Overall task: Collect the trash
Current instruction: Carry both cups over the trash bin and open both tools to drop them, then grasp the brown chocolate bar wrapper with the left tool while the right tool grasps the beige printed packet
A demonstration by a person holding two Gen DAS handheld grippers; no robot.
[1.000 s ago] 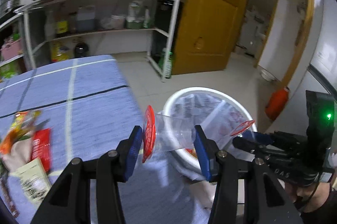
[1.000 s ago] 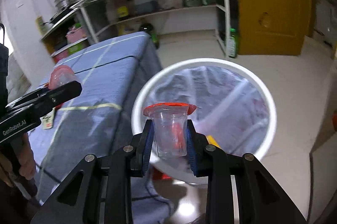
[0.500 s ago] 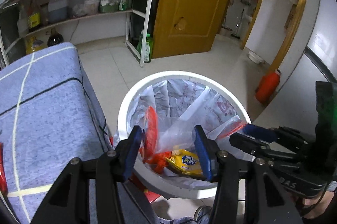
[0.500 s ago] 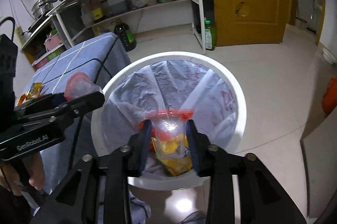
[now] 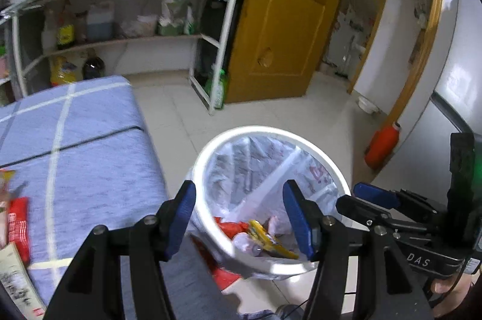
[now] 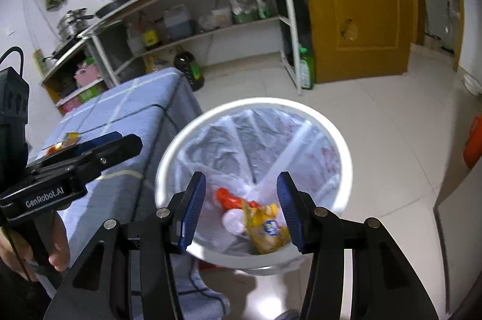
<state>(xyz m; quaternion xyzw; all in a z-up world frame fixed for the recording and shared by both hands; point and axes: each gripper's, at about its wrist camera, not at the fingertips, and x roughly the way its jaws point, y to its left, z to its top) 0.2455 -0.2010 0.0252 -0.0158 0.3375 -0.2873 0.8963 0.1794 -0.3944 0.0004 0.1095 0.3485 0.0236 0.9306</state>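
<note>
Both cups have dropped from the claws into the bin [image 6: 337,139]. Left claw [image 5: 239,217] and right claw [image 6: 241,207] hang above it, spreading wider, empty. Remaining wrappers [image 5: 16,225] on the table [image 5: 90,145], seemingly light crinkly film: pinch an edge.

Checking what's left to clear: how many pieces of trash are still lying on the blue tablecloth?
3 visible in the left wrist view, all at the cloth's left edge: an orange wrapper, a red packet, a pale printed packet. More may lie out of frame.
</note>
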